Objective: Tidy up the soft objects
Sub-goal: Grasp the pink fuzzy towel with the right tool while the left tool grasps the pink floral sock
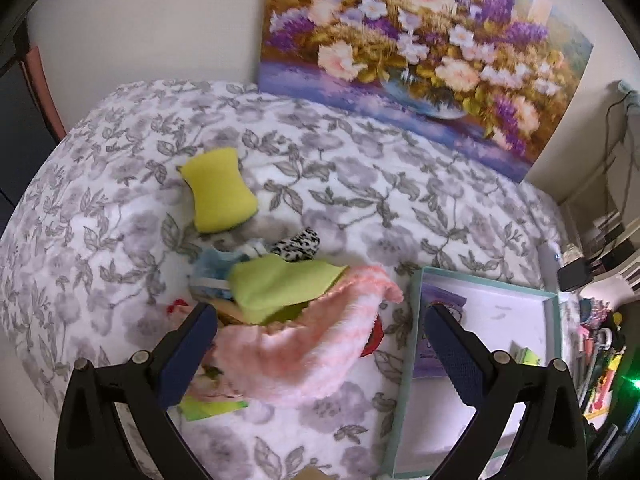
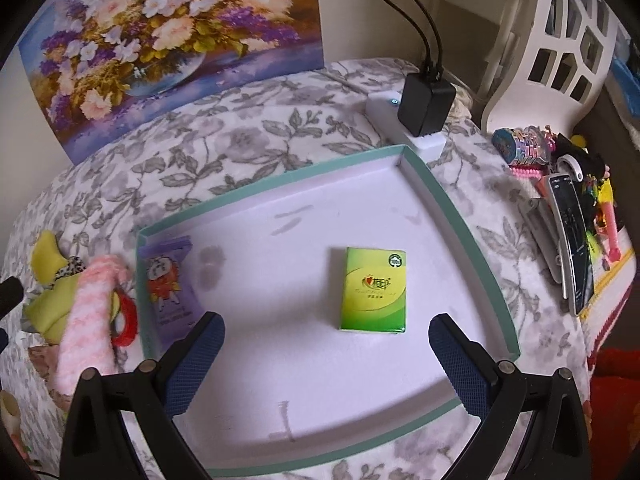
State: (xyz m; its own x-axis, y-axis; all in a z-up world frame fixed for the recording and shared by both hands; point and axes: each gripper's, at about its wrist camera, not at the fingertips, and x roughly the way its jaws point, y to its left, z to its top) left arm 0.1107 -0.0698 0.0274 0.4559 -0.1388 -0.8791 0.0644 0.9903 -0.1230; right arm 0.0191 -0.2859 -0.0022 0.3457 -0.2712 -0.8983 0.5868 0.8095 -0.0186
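Two open grippers hover over a bed covered in a grey floral blanket. The left gripper (image 1: pixel 316 350) is spread wide and empty above a heap of soft things near the bed's middle: one pink fuzzy cloth (image 1: pixel 320 340) on top, one lime cloth (image 1: pixel 276 288) beneath it, one blue cloth (image 1: pixel 212 268) and one black-and-white spotted piece (image 1: pixel 298 244). One yellow sponge (image 1: pixel 220 190) lies apart, further towards the bed's far edge. The right gripper (image 2: pixel 326 354), also wide and empty, hangs over a shallow teal-rimmed tray (image 2: pixel 460 216) beside the heap. Inside lie two tissue packs: one green pack (image 2: pixel 374 290) near the tray's middle, one purple pack (image 2: pixel 170 280) against its left wall.

The next step is probably lifting the pink cloth. Pinch it at a thick fold, low enough to catch it alone, so the lime cloth stays behind.
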